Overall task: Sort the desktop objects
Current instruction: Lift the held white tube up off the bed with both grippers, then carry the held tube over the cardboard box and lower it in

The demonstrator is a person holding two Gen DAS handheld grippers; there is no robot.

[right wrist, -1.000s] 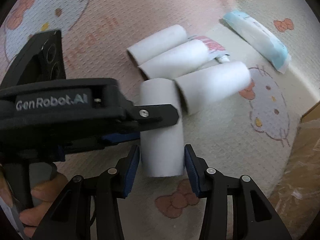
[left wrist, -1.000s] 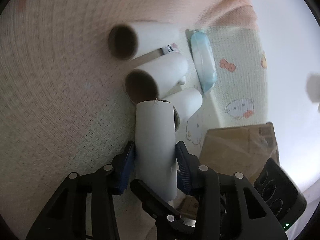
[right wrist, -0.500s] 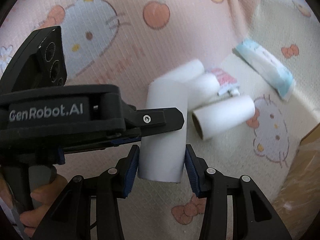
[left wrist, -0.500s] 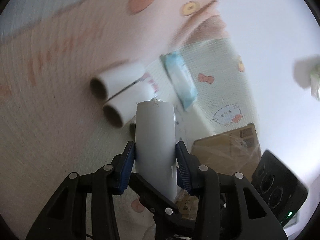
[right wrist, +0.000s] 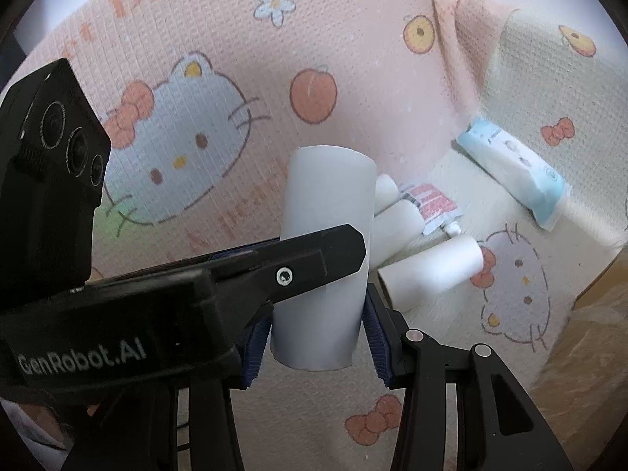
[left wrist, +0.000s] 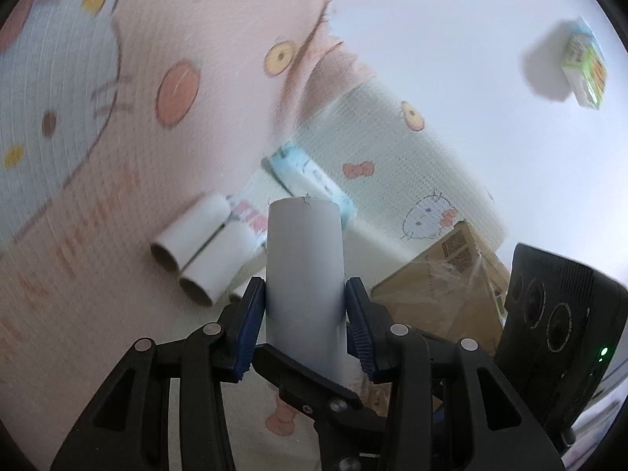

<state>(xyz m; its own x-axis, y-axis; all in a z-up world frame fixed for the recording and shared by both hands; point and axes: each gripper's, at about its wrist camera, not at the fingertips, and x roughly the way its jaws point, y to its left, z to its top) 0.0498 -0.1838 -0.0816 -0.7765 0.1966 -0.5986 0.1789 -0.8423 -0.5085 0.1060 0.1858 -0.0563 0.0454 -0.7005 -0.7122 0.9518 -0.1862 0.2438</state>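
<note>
A white paper tube [left wrist: 304, 267] hangs above the cartoon-cat mat [right wrist: 353, 39], clamped from two sides. My left gripper [left wrist: 304, 306] is shut on it, its blue pads pressing both sides. A black finger of the right gripper [left wrist: 306, 373] crosses under the tube in the left wrist view. In the right wrist view my right gripper [right wrist: 316, 337] is shut on the same tube [right wrist: 325, 204] near its lower end. One left-gripper finger [right wrist: 314, 263] lies across its front. Two more tubes [left wrist: 196, 235] lie side by side on the mat below, and a third tube [right wrist: 431, 271] rests beside them.
A small red-and-white squeeze tube [right wrist: 431, 204] lies among the tubes. A blue-and-white wipes pack [right wrist: 514, 168] rests at the mat's fold. A cardboard box [left wrist: 443, 274] stands at the right, and a green carton [left wrist: 585, 66] sits on the white floor beyond.
Both grippers have risen with the tube held between them, so the tubes on the mat look smaller and farther off. The left wrist has rolled, tilting its view.
</note>
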